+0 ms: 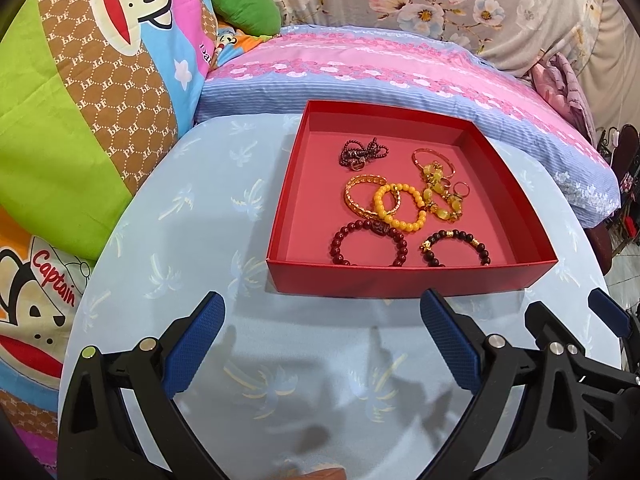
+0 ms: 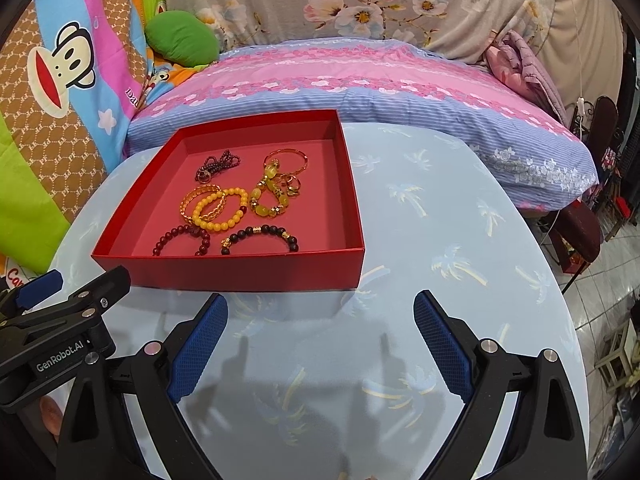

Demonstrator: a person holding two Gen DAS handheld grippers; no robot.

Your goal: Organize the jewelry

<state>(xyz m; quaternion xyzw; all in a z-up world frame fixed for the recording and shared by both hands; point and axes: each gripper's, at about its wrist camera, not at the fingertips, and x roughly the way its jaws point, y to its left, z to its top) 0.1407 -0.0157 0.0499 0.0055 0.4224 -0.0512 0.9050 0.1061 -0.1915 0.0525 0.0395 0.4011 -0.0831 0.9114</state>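
We are holding the left gripper (image 1: 322, 344) and the right gripper (image 2: 320, 344) side by side over the near part of the table (image 2: 440, 220), both with jaws spread wide and nothing between them. The blue pads (image 1: 196, 344) are hovering just short of the red box (image 1: 400, 276), which is sitting toward the far left of the table, nearer the left gripper.

All visible jewelry is lying inside the box: a dark red bead bracelet (image 1: 368, 242) and a black bead bracelet (image 1: 454, 248) against the near wall, a yellow bead bracelet (image 1: 400, 208) overlapping a gold chain bracelet (image 1: 360, 196), a tangle of yellow stones and rings (image 1: 440, 188) to the right, and a dark chain (image 1: 362, 152) at the far side.

We are judging the next pick easiest on the near bracelets: come in over the near wall from above, pinch one bead strand only. The overlapping gold and yellow pieces are risking a double lift.

Beyond the table, a pink pillow (image 2: 360, 76) and cartoon quilts (image 1: 80, 80) are crowding the far and left edges.
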